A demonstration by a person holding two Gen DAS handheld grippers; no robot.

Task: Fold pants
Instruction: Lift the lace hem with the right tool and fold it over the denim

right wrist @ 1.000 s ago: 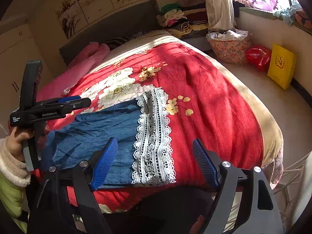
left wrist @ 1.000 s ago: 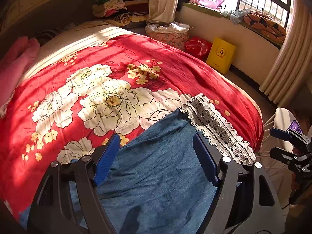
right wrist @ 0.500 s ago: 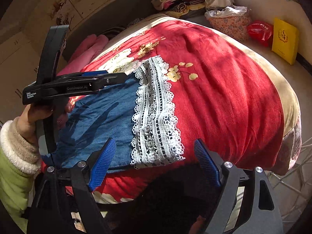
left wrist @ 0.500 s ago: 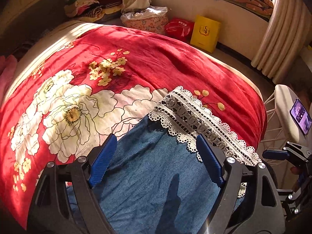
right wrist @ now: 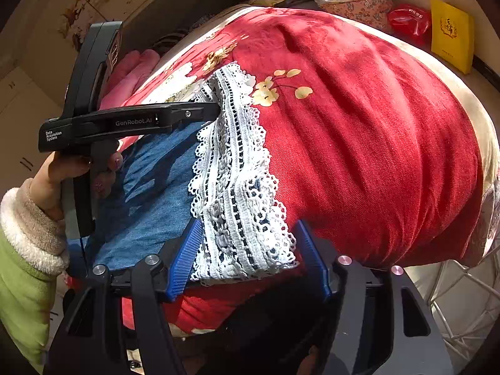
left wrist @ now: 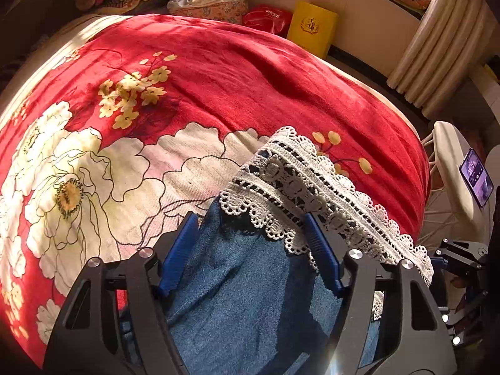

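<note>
A sunlit bed fills the room, covered by a red blanket printed with big white flowers. On its near corner lie the denim pants, flat, their white lace hem toward the bed's edge. The left gripper has just been closing, its jaws half-wide around the denim's far corner beside the lace. The right gripper, also closing, straddles the lace's near end; whether either set of pads presses cloth, I cannot tell.

Bed under red floral blanket; blue lace-hemmed pants flat at near edge, pink bedding far left.
</note>
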